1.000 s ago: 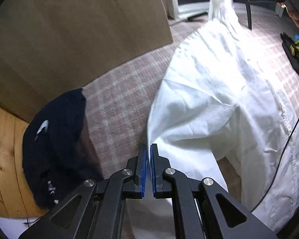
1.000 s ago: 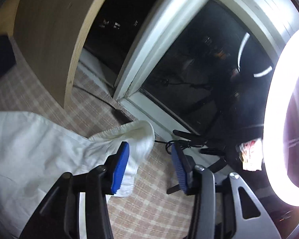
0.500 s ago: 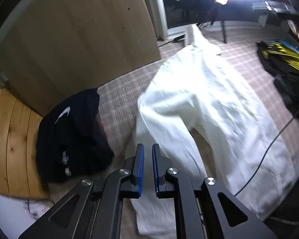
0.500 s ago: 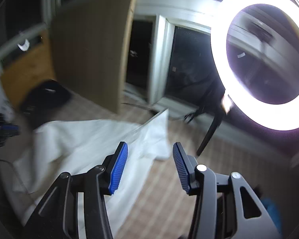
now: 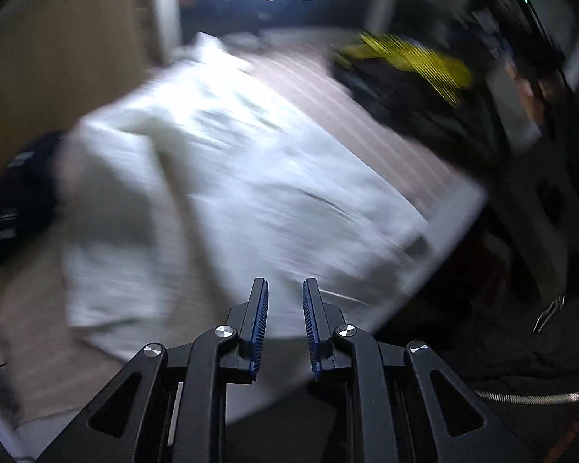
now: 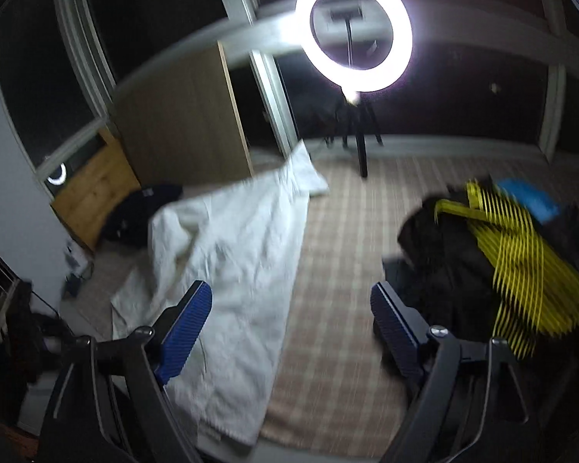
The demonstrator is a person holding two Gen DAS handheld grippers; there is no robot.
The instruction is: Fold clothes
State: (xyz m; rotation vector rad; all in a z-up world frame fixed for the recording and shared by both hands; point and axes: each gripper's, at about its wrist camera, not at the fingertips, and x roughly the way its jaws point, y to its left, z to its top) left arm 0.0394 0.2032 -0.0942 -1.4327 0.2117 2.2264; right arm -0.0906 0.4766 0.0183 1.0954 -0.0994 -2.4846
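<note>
A white garment (image 6: pixel 243 254) lies spread along the checked rug (image 6: pixel 339 270), one end reaching toward the window. The left wrist view, blurred by motion, shows the same white garment (image 5: pixel 227 177) ahead of my left gripper (image 5: pixel 285 301). Its jaws are opening, a narrow gap stands between the blue pads, and nothing is between them. My right gripper (image 6: pixel 291 312) hangs well above the rug, its jaws opening wide and empty, the white garment under its left finger. A black and yellow striped pile of clothes (image 6: pixel 501 254) lies to the right.
A lit ring light (image 6: pixel 353 34) on a stand rises at the far edge of the rug. A wooden panel (image 6: pixel 181 115) leans at the back left, a dark garment (image 6: pixel 143 212) lying at its foot. The black and yellow pile (image 5: pixel 413 65) shows at the far right.
Both grippers let go of the white garment and pulled back from it. The left jaws went from shut to slightly parted; the right jaws spread much wider. The garment now lies flat.
</note>
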